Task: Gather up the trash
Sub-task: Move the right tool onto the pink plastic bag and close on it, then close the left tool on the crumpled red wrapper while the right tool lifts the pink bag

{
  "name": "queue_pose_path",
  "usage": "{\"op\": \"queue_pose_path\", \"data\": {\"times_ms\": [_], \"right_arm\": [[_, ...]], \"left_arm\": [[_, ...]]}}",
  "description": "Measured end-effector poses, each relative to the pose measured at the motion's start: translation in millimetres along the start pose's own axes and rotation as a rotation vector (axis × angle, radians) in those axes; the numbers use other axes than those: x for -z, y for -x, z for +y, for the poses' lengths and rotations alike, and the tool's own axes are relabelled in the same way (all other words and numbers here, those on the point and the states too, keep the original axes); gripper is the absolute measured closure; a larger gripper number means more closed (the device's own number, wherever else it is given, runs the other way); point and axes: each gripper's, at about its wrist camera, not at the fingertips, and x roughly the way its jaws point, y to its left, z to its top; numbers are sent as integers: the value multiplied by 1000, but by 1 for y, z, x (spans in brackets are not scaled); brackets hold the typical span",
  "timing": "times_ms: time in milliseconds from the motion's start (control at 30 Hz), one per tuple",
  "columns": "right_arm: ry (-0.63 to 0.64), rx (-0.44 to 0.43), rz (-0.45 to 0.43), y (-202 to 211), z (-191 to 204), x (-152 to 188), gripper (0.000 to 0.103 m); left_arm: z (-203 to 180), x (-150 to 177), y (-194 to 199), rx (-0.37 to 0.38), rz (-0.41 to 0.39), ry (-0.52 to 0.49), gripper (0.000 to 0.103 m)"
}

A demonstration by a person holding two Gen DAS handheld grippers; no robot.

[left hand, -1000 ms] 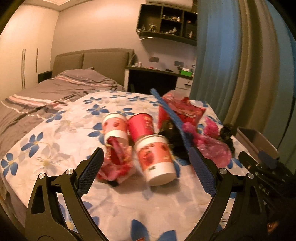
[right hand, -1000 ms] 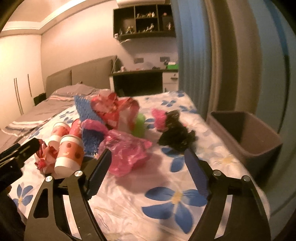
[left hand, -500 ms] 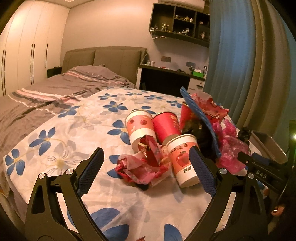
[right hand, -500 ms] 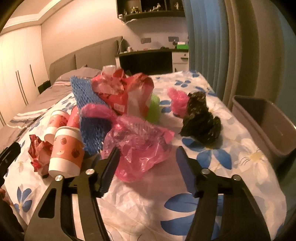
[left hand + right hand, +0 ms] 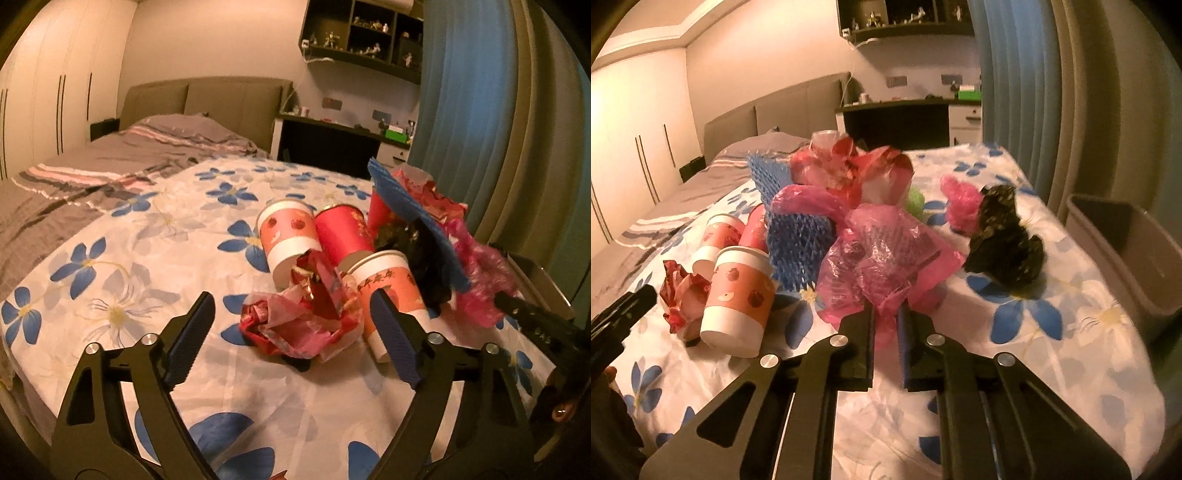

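Nearest us, on a floral sheet (image 5: 110, 258) spread over the foot of a bed, both our grippers sit low over the litter. Our right gripper (image 5: 886, 325) is closing, its jaws narrow and pinching the lower edge of a pink bag (image 5: 882, 266). Our left gripper (image 5: 291, 332) stands wide and is closing too; a crumpled red wrapper (image 5: 299, 321) lies between its fingers, which do not press it.

We count three paper cups, all lying on their sides. The near cup (image 5: 391, 295) lies just beside the wrapper, its long axis running toward us, white base nearest and mouth pointing away. Behind it a second patterned cup (image 5: 291, 240) and a red cup (image 5: 343, 232) lie side by side, also end-on to us. Right of them we see one blue foam net (image 5: 798, 229), a red-and-white bag (image 5: 857, 173) heaped on it, a green net (image 5: 916, 199), a smaller pink net (image 5: 960, 203) and one black bag (image 5: 1004, 236), apart from the pile.

Off the bed's right edge stands a brown bin (image 5: 1137, 251), its mouth up. Farther back we see grey striped bedding (image 5: 110, 162), a padded headboard (image 5: 207, 96), a wardrobe (image 5: 55, 92) on the left, a dark desk (image 5: 332, 147), a wall shelf (image 5: 369, 33) and blue curtains (image 5: 461, 110).
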Motion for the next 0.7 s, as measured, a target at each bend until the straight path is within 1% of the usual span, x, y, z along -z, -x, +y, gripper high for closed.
{"op": "queue_pose_path", "data": {"times_ms": [67, 200, 333, 467, 567, 633, 667, 700], "right_arm": [[11, 9, -16, 7, 0, 1, 92], [16, 2, -33, 18, -2, 1, 92], [17, -8, -52, 30, -3, -1, 92], [17, -13, -68, 35, -3, 0, 92], [22, -15, -71, 36, -2, 1, 92], [25, -16, -73, 37, -1, 1, 92], [25, -17, -75, 38, -1, 2, 92], [26, -16, -78, 38, -1, 2, 92]], "left_arm": [[0, 0, -7, 19, 33, -3, 25], [-3, 0, -22, 29, 81, -22, 26], [7, -4, -29, 61, 114, 23, 26], [9, 1, -39, 85, 169, 11, 26], [8, 5, -41, 96, 188, 5, 36], [10, 5, -43, 102, 200, 15, 47], [12, 5, -43, 108, 199, 22, 49], [13, 5, -42, 117, 197, 27, 72]]}}
